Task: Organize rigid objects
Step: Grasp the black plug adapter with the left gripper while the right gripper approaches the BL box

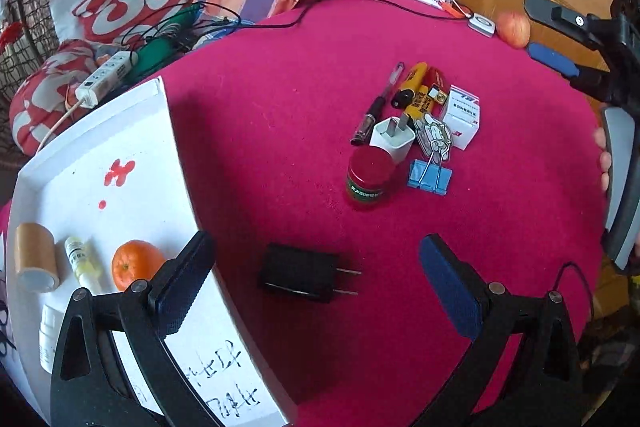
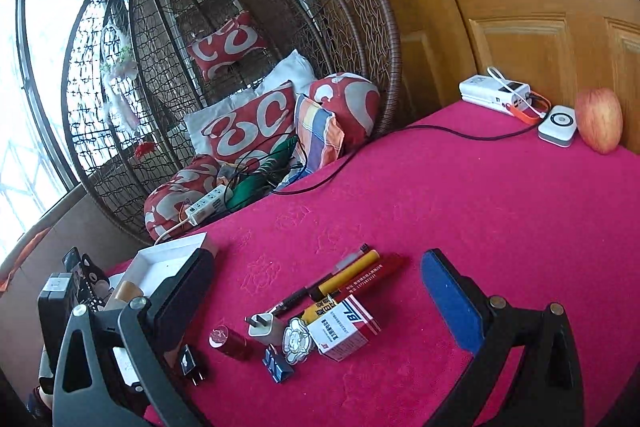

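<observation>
A desk (image 2: 500,211) draped in magenta cloth fills the scene, set against a wooden door (image 2: 532,7) and a wicker hanging chair (image 2: 248,27) piled with red-and-white cushions (image 2: 256,119). The left claw (image 1: 316,275) hangs wide apart above a black plug adapter (image 1: 300,273) lying flat on the cloth between its fingers, touching neither. Just to that claw's left sits a white tray (image 1: 132,131) holding an orange (image 1: 134,265), a small dropper bottle (image 1: 82,261) and a tan roll (image 1: 34,255). Farther back, a loose cluster gathers: a red-capped jar (image 1: 368,179), a white charger (image 1: 392,139), a blue binder clip (image 1: 430,177), a small medicine box (image 1: 462,115), pens (image 1: 378,103) and a yellow marker (image 1: 412,83). The right claw (image 2: 316,291) is likewise spread wide and empty, hovering over the same cluster. An apple (image 2: 598,119), a white power bank (image 2: 494,93) and a small white device (image 2: 558,125) rest at the desk's far edge, near the door. A power strip (image 2: 206,205) lies among the cushions.
</observation>
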Available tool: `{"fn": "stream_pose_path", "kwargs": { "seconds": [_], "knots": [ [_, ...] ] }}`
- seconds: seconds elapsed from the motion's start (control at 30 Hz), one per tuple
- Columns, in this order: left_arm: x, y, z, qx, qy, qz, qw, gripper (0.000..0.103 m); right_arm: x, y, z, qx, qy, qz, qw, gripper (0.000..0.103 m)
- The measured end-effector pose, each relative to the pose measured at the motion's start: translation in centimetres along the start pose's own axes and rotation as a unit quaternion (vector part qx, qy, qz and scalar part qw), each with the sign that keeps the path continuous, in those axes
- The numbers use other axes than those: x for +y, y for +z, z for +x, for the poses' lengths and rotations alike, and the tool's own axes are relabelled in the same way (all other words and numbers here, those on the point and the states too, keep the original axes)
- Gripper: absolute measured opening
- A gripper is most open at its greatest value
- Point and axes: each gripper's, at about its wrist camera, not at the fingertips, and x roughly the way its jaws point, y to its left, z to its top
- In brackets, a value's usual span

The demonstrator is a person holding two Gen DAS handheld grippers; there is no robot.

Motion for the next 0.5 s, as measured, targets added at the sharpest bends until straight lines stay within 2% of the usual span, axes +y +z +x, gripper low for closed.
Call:
{"fn": "stream_pose_path", "kwargs": {
  "seconds": [0.07,0.2,0.37,0.5],
  "knots": [
    [-0.3,0.2,0.6,0.016,-0.01,0.004,0.9998,0.098,-0.5,-0.2,0.0,0.003,0.002,0.007,1.0,0.103],
    [-1.5,0.4,1.6,0.037,0.004,0.029,0.9989,0.097,-1.3,-0.5,0.1,0.007,0.008,0.016,1.0,0.103],
    [-1.6,0.0,2.6,0.065,0.006,0.023,0.9976,0.095,-2.0,-0.5,0.0,0.007,0.012,0.025,1.0,0.103],
    [-1.8,-0.3,2.9,0.075,0.018,0.019,0.9968,0.085,-2.2,-0.7,0.0,0.008,0.012,0.028,1.0,0.103]
  ]
}}
